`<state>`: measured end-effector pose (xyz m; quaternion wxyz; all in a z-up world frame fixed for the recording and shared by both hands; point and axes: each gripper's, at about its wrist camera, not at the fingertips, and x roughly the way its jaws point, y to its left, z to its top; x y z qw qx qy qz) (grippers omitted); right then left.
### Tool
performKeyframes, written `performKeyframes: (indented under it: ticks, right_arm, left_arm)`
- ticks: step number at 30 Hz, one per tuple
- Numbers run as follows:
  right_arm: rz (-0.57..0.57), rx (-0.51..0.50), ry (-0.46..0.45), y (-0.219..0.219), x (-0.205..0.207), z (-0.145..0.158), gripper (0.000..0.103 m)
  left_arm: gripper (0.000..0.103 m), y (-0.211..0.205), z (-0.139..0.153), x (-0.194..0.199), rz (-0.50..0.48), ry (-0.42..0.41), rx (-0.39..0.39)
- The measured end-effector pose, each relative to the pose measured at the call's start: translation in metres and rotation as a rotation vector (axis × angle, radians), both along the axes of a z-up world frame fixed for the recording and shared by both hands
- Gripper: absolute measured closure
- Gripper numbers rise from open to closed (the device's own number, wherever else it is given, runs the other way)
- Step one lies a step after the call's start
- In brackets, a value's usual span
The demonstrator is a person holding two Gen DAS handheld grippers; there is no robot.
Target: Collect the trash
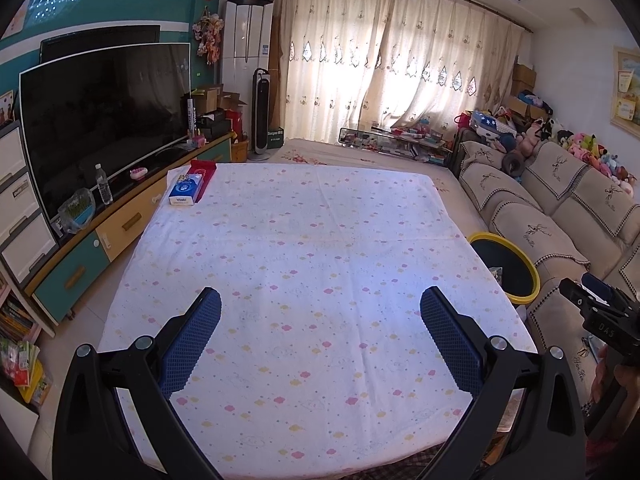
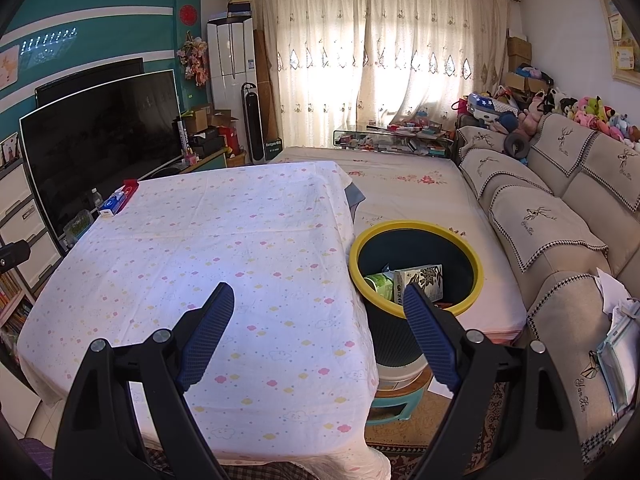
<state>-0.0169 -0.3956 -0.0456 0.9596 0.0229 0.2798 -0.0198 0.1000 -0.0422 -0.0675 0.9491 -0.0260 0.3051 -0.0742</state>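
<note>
In the left wrist view, the left gripper (image 1: 320,336) fills the bottom of the frame with its blue-padded fingers (image 1: 192,344) spread wide and released, nothing between them. Beneath and beyond them lies the surface (image 1: 304,248), covered with a white cloth printed with small pink and yellow clouds. A blue tissue pack (image 1: 185,189) rests on a red box (image 1: 204,176) at the upper left corner of the surface, well apart from the fingers. The yellow-rimmed trash bin (image 1: 506,266) stands at the right edge of the surface, right of and above the right-hand finger. The right gripper (image 1: 600,312) shows partly at the far right edge; its fingers cannot be judged from here.

In the right wrist view, the right gripper (image 2: 320,336) also has its fingers (image 2: 430,340) parted and released, holding nothing. The trash bin (image 2: 416,268) sits just beside the surface (image 2: 208,264), in the centre right of the frame, its near rim partly hidden behind the right-hand finger. Inside it lie a green-patterned carton (image 2: 424,278) and a green can (image 2: 380,282), just above that fingertip. The tissue pack (image 2: 114,203) lies at the left, at the far corner of the surface.
</note>
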Motion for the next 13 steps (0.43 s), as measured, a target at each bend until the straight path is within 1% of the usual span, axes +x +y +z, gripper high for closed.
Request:
performKeyframes:
  ticks: [3, 6, 7, 9, 11, 13]
  right_arm:
    - [0.001, 0.001, 0.005, 0.0, 0.001, -0.003, 0.021]
    - [0.007, 0.0, 0.008, -0.001, 0.006, -0.004, 0.021]
    - [0.011, 0.001, 0.009, -0.002, 0.009, -0.003, 0.02]
    - [0.026, -0.007, 0.01, 0.001, 0.02, -0.002, 0.012]
    - [0.05, -0.003, 0.012, 0.006, 0.036, -0.001, 0.007]
    - [0.073, 0.023, 0.023, 0.011, 0.06, -0.003, 0.007]
  left_arm:
    - [0.005, -0.001, 0.0, 0.001, -0.006, -0.015, 0.012]
    - [0.005, 0.002, -0.001, 0.011, 0.002, 0.014, 0.011]
    - [0.005, 0.004, -0.002, 0.018, 0.009, 0.031, 0.012]
    - [0.005, 0.009, -0.005, 0.034, 0.02, 0.052, 0.02]
    - [0.005, 0.014, -0.01, 0.054, 0.04, 0.061, 0.04]
    - [0.005, 0.021, -0.017, 0.08, 0.068, 0.067, 0.061]
